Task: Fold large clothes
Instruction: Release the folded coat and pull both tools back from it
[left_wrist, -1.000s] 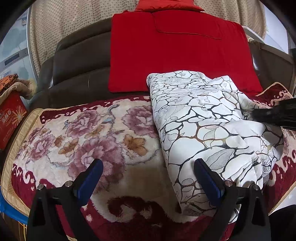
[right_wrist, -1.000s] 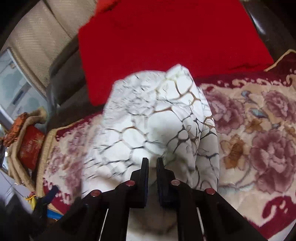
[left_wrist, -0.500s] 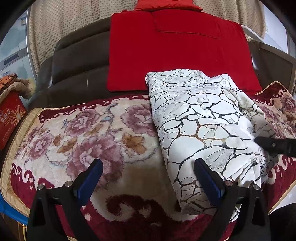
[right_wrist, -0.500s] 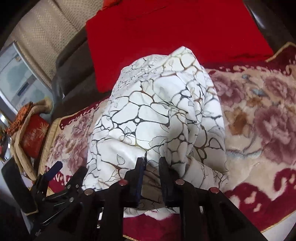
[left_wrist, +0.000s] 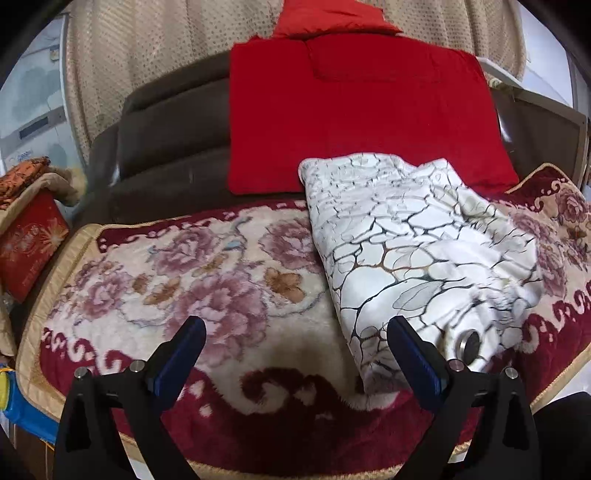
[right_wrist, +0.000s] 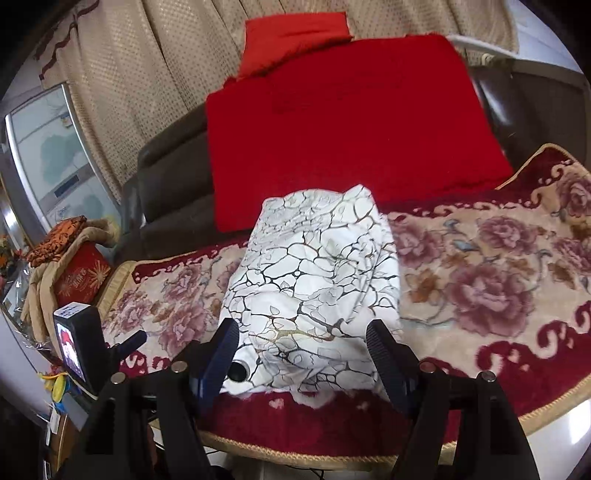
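Fabric, a white crackle-print garment (right_wrist: 314, 291), lay folded into a long bundle on the floral blanket (left_wrist: 207, 280), its far end touching the red cushion (left_wrist: 354, 122). Right gripper (right_wrist: 303, 354) was opening, pads clear of the cloth, apparently letting go. Left gripper (left_wrist: 295, 350) hung spread wide, holding nothing, beside the bundle.

Right gripper (right_wrist: 303, 350), previously closed on the folded white garment (right_wrist: 314, 280), is seen opening and withdrawn; garment released onto the floral blanket (right_wrist: 480, 277).
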